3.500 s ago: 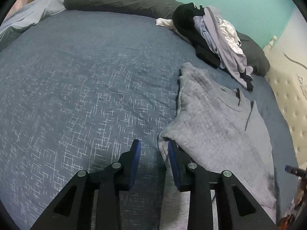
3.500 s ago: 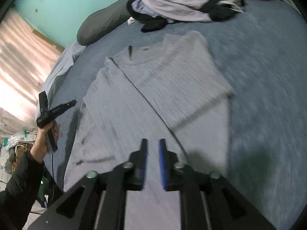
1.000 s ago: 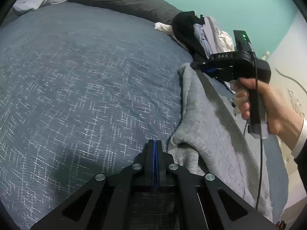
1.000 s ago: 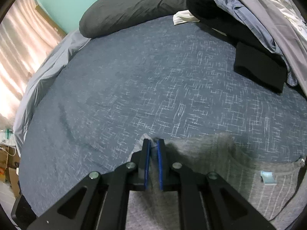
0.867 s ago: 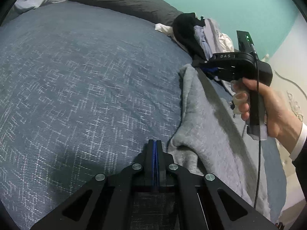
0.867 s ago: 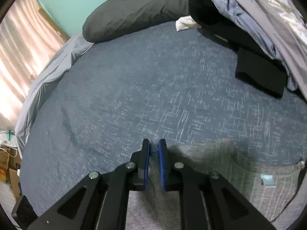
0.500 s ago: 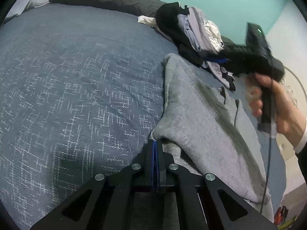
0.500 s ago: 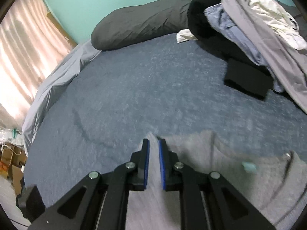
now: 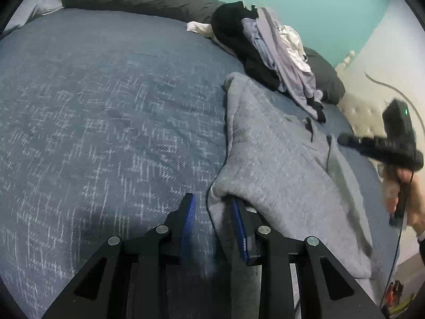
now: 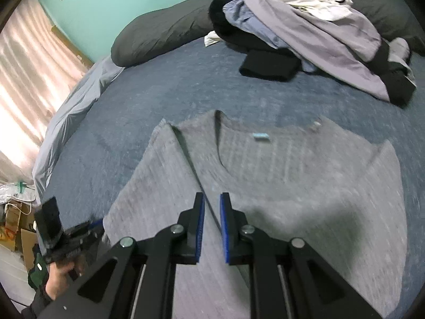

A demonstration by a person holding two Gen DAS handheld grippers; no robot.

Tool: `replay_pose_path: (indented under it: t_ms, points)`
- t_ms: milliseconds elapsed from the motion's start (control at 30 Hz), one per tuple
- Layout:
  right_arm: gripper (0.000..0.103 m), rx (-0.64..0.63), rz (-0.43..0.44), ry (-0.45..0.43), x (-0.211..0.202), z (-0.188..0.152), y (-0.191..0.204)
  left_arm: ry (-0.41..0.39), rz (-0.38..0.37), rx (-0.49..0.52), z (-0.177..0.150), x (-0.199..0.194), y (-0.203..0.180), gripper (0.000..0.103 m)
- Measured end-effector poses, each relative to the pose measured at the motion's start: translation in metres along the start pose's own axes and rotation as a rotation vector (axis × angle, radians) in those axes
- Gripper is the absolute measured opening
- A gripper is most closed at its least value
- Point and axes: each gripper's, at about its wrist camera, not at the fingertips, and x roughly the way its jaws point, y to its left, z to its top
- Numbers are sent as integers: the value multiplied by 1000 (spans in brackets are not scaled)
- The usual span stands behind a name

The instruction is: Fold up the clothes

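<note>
Left wrist view shows your left gripper (image 9: 213, 222) with jaws wide, empty, at the folded corner of the grey sweater (image 9: 279, 164) lying on the bed (image 9: 106, 111). Your right gripper (image 10: 211, 224) is narrowly parted above its fold line, holding nothing. You should judge the knit soft, limp, light: pinch corners or hem, and fold toward the open bedspread on the left, away from the clothes pile (image 10: 305, 18).

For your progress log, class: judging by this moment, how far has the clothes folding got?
Done: the grey sweater lies flat with one side folded over it. In hand: nothing; the left gripper is open at its edge, and the right gripper hovers open above the fold. Left: further folds, plus the unfolded pile of clothes by the pillows.
</note>
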Motion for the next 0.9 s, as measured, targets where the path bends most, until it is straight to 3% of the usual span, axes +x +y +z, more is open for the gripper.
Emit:
replay_pose_path:
  t_ms: [33, 67, 100, 533, 900]
  points:
    - [11, 4, 2, 1, -3, -4, -3, 1, -1, 14, 1, 1, -2, 29]
    - [11, 8, 2, 5, -4, -8, -6, 3, -3, 26, 1, 3, -5, 22]
    - [11, 12, 2, 8, -6, -11, -8, 6, -3, 34, 2, 4, -7, 8]
    - [11, 66, -4, -3, -27, -32, -30, 2, 66, 17, 10, 4, 6, 6]
    - [11, 103, -39, 19, -62, -72, -53, 42, 73, -22, 15, 13, 11, 6]
